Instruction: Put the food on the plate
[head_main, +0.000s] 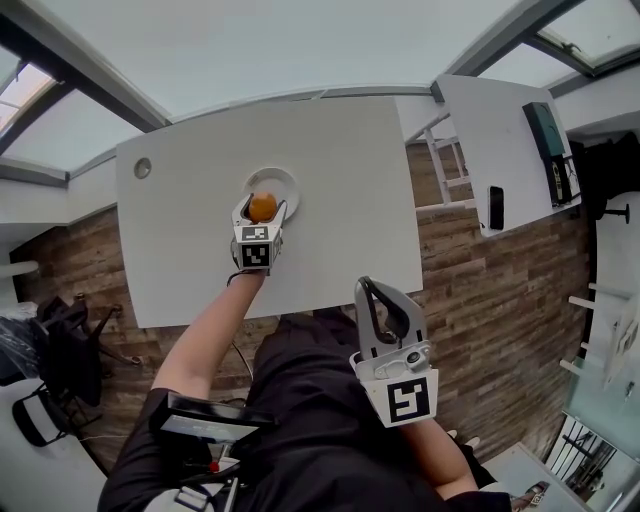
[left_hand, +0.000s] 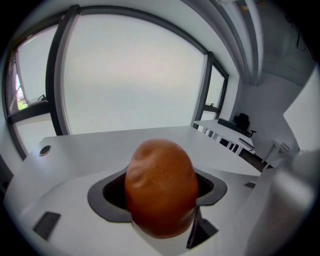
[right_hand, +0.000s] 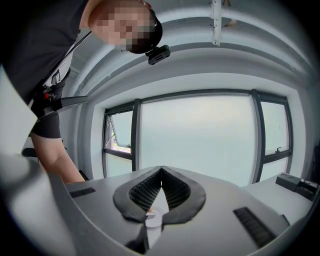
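Fingers of the left gripper clamp the food just over the plate's near edge; the right gripper, closed on nothing, hangs well back.

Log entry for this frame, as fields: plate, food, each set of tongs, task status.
plate: round white plate on white table
food: orange-brown rounded food item, over the plate's near edge
left tongs: shut on the food
right tongs: shut, empty, off the table
status: food not yet released
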